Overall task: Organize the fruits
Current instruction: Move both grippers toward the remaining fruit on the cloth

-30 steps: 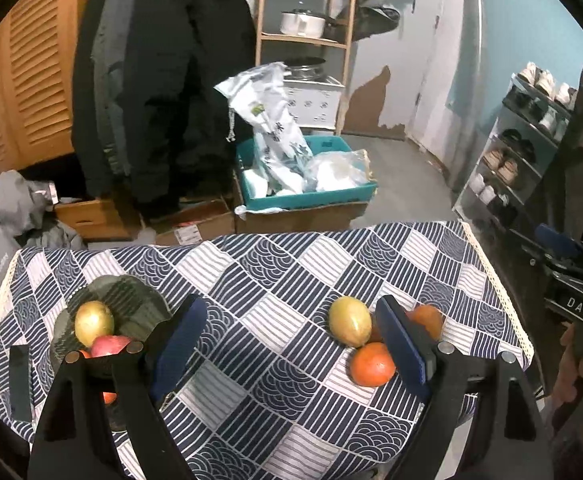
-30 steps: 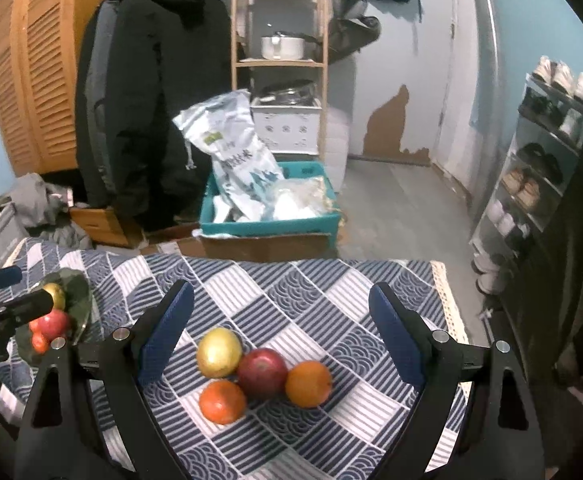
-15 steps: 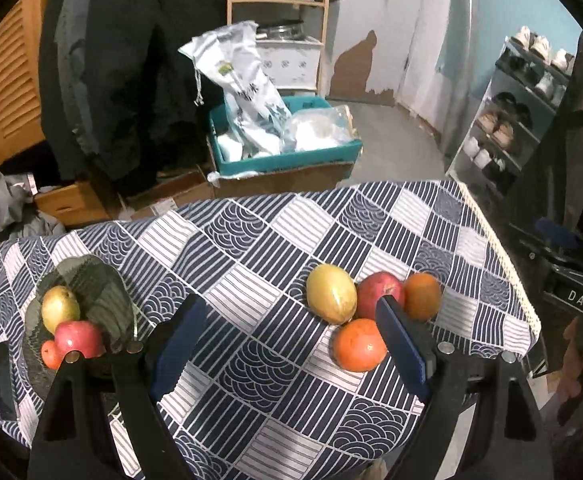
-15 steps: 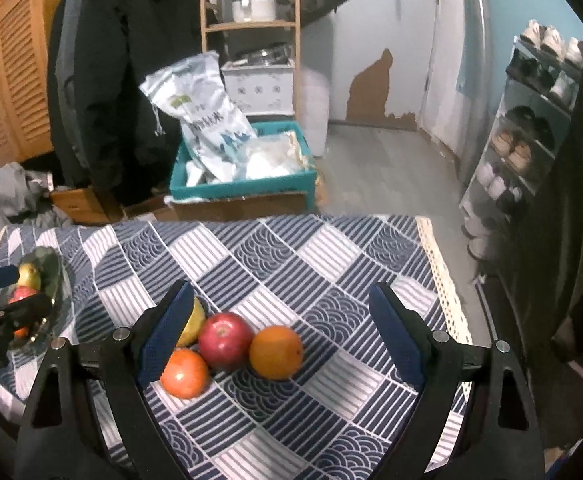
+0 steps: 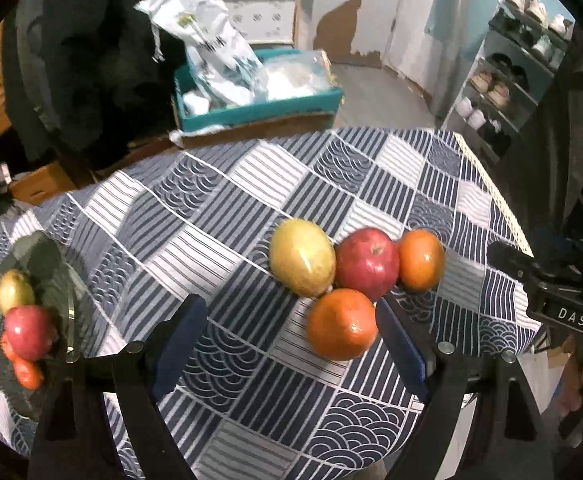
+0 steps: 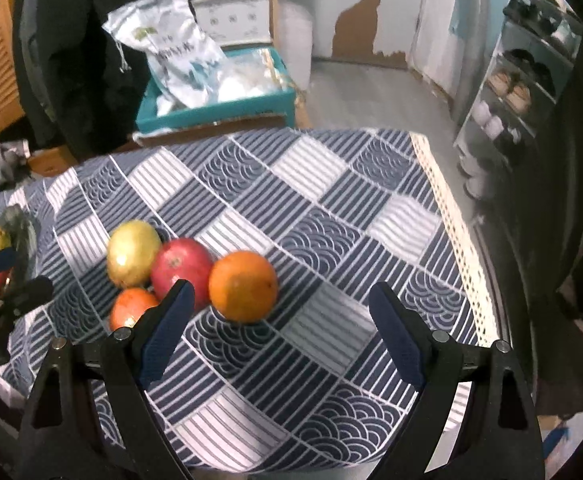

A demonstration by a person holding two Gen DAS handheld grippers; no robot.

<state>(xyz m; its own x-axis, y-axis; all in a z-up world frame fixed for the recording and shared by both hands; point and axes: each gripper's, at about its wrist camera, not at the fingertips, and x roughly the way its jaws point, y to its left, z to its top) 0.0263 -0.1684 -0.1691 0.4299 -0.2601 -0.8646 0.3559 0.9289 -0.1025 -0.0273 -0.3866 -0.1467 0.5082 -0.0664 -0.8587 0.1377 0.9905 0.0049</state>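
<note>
L gripper [image 5: 287,344]: jaws spread wide, nothing held; hovers above table, near-side orange fruit [image 5: 341,324] just inside its R finger.
R gripper [image 6: 281,328]: jaws wide apart, empty; round orange citrus [image 6: 243,286] sits between fingers, nearer the L one.
Fruit cluster: yellow-green oval fruit [image 5: 302,257], red apple [image 5: 366,262], 2 oranges, all touching, on blue/white patchwork tablecloth [image 5: 195,216].
Dark glass plate [image 5: 47,276]: table's L edge; holds a yellow fruit, a red apple [image 5: 27,332], small orange pcs.

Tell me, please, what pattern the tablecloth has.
Navy-and-white patchwork tablecloth of stripes and wave scales; right wrist view.
</note>
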